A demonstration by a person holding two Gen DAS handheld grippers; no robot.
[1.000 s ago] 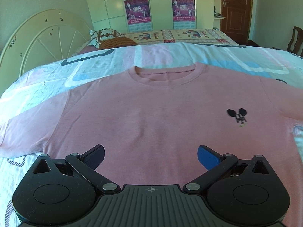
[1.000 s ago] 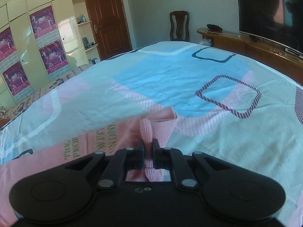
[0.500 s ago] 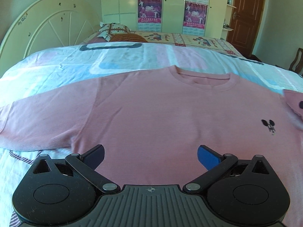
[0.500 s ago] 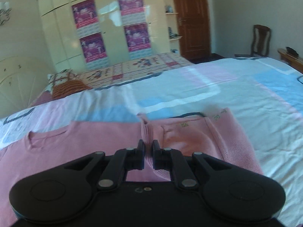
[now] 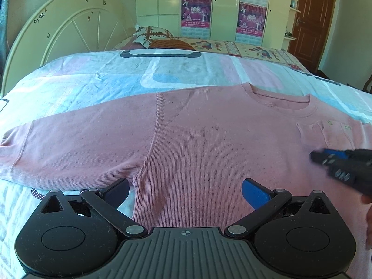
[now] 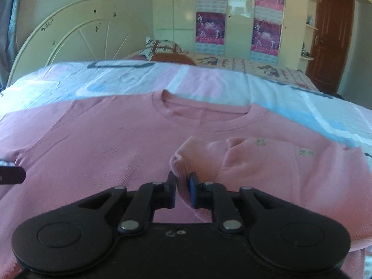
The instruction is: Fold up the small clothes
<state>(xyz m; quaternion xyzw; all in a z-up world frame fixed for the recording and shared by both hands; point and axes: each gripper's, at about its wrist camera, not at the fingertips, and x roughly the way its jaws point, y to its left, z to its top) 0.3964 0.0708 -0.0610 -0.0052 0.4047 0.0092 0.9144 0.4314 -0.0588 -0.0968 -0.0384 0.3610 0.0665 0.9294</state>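
A pink sweatshirt (image 5: 197,139) lies front up on the bed, collar away from me. Its left sleeve (image 5: 76,146) lies spread out flat. Its right sleeve (image 6: 267,160) is folded over the chest. My right gripper (image 6: 182,190) is shut on the cuff of that sleeve (image 6: 186,160) and holds it over the chest; it also shows in the left wrist view (image 5: 325,160). My left gripper (image 5: 186,189) is open and empty, low over the hem near the left armpit.
The bed (image 5: 186,69) has a pastel blue, pink and white cover. A white arched headboard (image 5: 65,28) stands at the left, pillows (image 5: 158,37) beyond. Wardrobe doors with posters (image 5: 197,11) and a brown door (image 5: 311,23) are at the back.
My right gripper has carried the right sleeve inward and laid it across the chest. My left gripper has shifted left toward the left sleeve, still open.
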